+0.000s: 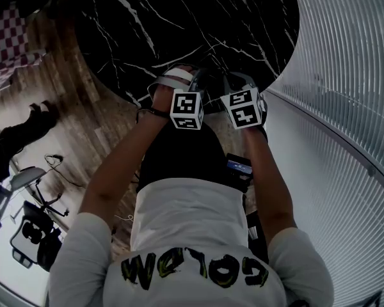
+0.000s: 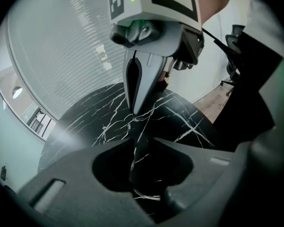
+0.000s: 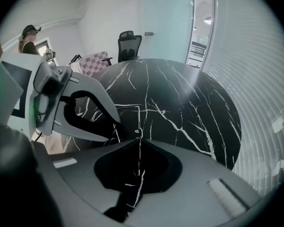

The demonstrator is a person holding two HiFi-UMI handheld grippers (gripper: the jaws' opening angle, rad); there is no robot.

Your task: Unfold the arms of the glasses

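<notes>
The glasses (image 2: 134, 156), thin and dark, are pinched by the pressed-together right gripper (image 3: 137, 137) over the black marble table (image 3: 180, 93), with one strip between the spread jaws of the left gripper (image 2: 141, 144). That arm is best closed on lightly and swung outward about its hinge while the frame is kept still. The hanging strip is shown only in the left gripper view; in the head view the glasses are hidden behind the grippers.

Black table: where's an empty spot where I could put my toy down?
The round black marble table is bare across its middle, out to the black office chair and along the ribbed white wall. It is crowded only at the near edge, where the left gripper and right gripper sit close together.
</notes>
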